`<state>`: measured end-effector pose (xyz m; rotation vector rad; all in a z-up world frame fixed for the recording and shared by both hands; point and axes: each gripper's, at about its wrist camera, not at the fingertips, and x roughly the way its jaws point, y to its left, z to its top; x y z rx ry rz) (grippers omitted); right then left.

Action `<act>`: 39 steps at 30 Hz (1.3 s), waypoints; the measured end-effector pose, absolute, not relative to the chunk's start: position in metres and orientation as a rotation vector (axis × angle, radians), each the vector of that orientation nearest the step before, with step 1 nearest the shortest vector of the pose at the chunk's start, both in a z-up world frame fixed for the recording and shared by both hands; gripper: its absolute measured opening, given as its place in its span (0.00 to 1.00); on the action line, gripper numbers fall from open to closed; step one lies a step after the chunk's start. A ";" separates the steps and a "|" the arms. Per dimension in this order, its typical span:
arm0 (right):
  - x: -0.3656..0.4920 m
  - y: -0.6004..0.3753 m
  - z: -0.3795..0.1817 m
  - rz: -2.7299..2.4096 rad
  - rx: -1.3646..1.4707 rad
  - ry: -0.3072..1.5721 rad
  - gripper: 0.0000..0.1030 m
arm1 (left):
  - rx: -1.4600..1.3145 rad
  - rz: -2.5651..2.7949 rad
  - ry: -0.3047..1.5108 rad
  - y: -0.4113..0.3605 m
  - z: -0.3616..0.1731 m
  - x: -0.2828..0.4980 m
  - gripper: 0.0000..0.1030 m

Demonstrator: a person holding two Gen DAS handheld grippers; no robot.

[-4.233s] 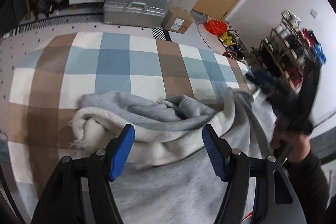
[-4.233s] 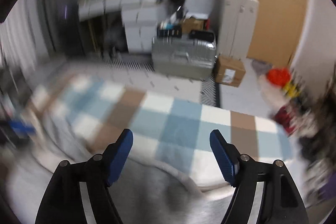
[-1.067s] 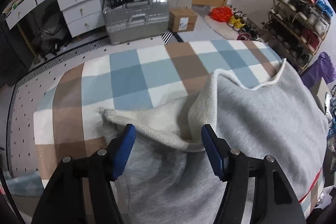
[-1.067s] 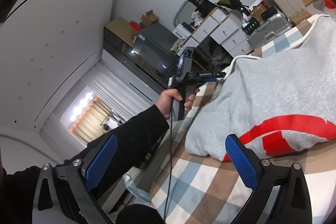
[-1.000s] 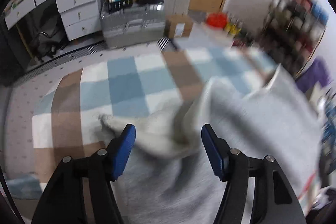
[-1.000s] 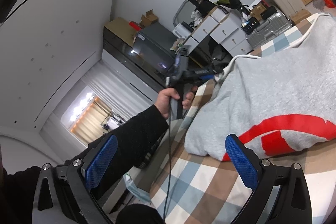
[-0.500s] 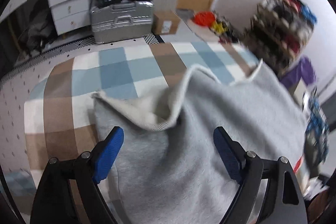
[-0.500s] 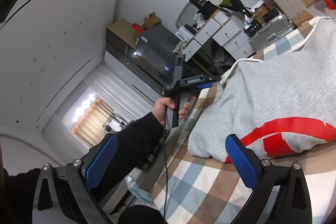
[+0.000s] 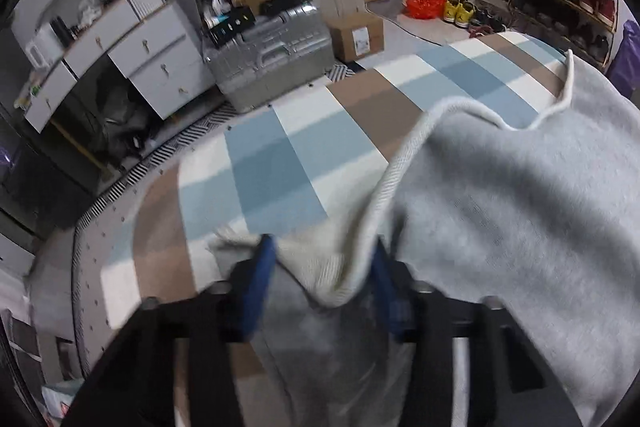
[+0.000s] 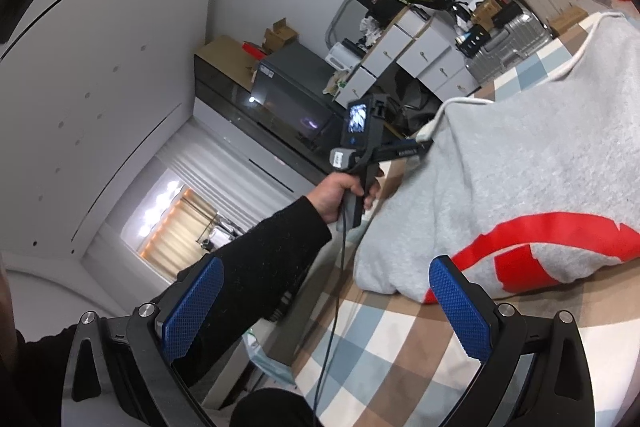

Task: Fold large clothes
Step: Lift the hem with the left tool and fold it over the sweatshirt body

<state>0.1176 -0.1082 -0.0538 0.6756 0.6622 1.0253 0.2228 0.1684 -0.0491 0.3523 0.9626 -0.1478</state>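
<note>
Two layers at least are bunched between the pads of your left claw [image 9: 322,279] right now, the pale ribbed hem and the fleecy inside of the big grey sweatshirt with the red print [image 9: 500,211], and the jaws are closing on that fold, so let them bite fully before you pull. The sweatshirt lies spread over the blue, brown and white checked blanket [image 9: 272,167] on the bed, its upper edge flopped back. I'd grab deep, not just the rim, or it'll probably slip out mid-fold. Your right claw [image 10: 332,307] is released with nothing in it, hanging off by the red print side; bring it to the matching corner so both edges travel together.
</note>
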 end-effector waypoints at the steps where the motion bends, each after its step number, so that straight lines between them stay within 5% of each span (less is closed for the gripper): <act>1: 0.118 -0.108 -0.055 1.028 0.674 0.666 1.00 | 0.352 -0.163 0.970 0.169 -0.049 0.224 0.18; 6: 0.117 -0.105 -0.057 1.030 0.664 0.674 1.00 | 0.481 -0.158 0.940 0.157 -0.055 0.223 0.03; 13: 0.116 -0.104 -0.059 1.024 0.664 0.679 1.00 | 0.542 -0.034 0.863 0.151 -0.047 0.239 0.02; 23: 0.119 -0.112 -0.058 0.958 0.626 0.681 1.00 | 0.299 0.085 0.988 0.195 -0.034 0.203 0.19; 25: 0.120 -0.117 -0.058 0.935 0.647 0.684 1.00 | 0.164 0.073 1.011 0.213 -0.026 0.175 0.39; 30: 0.111 -0.124 -0.057 0.892 0.654 0.667 1.00 | -0.162 -0.070 1.060 0.247 -0.020 0.073 0.44; 32: 0.105 -0.126 -0.059 0.842 0.636 0.668 1.00 | -0.180 -0.096 1.075 0.245 -0.027 0.043 0.55; 39: 0.113 -0.149 -0.087 0.680 0.731 0.767 1.00 | -0.412 -0.101 1.150 0.254 -0.068 -0.016 0.57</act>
